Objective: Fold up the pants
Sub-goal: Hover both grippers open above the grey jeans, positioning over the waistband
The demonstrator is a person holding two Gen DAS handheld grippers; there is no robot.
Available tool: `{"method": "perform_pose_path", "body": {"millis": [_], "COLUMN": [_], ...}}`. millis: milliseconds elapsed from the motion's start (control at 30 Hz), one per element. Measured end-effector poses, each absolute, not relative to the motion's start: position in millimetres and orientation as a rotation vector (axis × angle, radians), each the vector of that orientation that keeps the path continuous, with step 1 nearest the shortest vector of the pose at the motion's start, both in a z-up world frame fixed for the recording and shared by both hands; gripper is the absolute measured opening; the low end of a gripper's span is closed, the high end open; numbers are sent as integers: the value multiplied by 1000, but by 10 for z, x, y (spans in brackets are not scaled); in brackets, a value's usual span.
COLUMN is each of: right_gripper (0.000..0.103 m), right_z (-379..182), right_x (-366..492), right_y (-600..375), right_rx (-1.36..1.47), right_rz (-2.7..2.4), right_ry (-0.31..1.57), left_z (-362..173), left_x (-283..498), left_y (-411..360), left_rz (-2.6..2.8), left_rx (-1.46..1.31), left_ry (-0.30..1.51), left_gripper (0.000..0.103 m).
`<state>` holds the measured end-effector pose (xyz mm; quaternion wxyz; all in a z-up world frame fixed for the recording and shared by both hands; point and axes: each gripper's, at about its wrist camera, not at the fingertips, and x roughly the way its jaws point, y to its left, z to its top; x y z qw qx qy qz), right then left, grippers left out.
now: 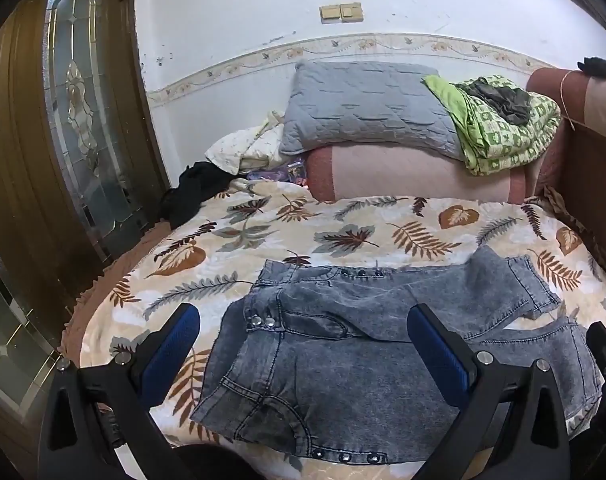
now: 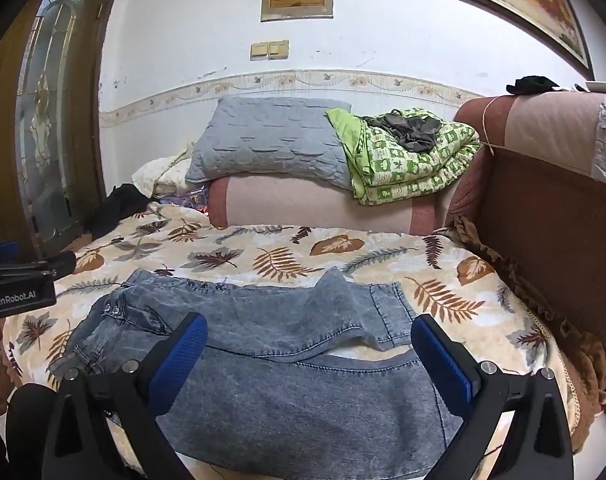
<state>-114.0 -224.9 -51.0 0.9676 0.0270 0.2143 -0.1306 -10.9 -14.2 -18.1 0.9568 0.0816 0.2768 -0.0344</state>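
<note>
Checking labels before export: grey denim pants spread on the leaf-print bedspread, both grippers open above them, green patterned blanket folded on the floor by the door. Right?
One thing is off: the green patterned blanket is not on the floor by the door; it lies on the pink bolster beside the grey pillow, as the right wrist view shows. The pants, leaf-print bedspread, left gripper and right gripper are as stated.

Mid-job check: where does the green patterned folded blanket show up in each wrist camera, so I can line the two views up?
Left wrist view: the green patterned folded blanket sits upper right, on the pink bolster.
Right wrist view: it sits right of centre in the upper half.
Shared landmark: the grey quilted pillow directly left of the blanket in both.
</note>
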Motion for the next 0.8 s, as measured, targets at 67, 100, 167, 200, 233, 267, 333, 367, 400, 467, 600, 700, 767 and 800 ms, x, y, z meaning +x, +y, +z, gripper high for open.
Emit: {"method": "perform_pose_path", "body": {"millis": [67, 100, 167, 200, 233, 267, 333, 367, 400, 467, 600, 700, 767, 800], "right_gripper": [103, 103, 103, 103, 103, 103, 103, 103, 103, 103, 103, 103, 103, 103], "right_z": [-509, -503, -503, -503, -503, -496, -494, -495, -497, -499, -526, -571, -615, -627], "right_x": [-1140, -1138, -1135, -1134, -1129, -1132, -1127, -1127, -1125, -1119, -1112, -1099, -1090, -1090], "right_y": [-2244, -2251, -2254, -2250, -2244, -2259, -2257, -2257, -2252, -2268, -2294, -2362, -2455, -2502], "right_rx": [53, 54, 53, 52, 49, 53, 55, 56, 56, 58, 61, 70, 88, 97], "right_rz": [-263, -262, -259, -259, -259, -257, -257, -256, -255, -257, -257, -260, -280, -289], "right_ry": [435, 435, 438, 437, 437, 440, 439, 439, 440, 442, 445, 459, 476, 479], "left_z": [-183, -177, -177, -179, -184, -186, -199, -207, -216, -226, -249, -298, -353, -381], "left_x": [-92, -155, -144, -139, -142, -139, -132, -131, -133, -125, -95, -37, 1, 20], "left_y": [-125, -134, -119, -118, -119, -112, -100, -96, -94, -94, -95, -93, -76, -62], "left_rz": [-68, -65, -64, -61, -58, -58, -56, -55, -53, -53, -53, -52, -46, -42], "left_rx": [163, 159, 157, 159, 159, 157, 153, 154, 155, 155, 157, 163, 164, 164], "left_ry": [564, 559, 560, 560, 560, 561, 564, 565, 566, 569, 576, 596, 617, 626], "left_gripper": [103, 103, 103, 103, 103, 103, 103, 103, 103, 103, 103, 103, 103, 103]}}
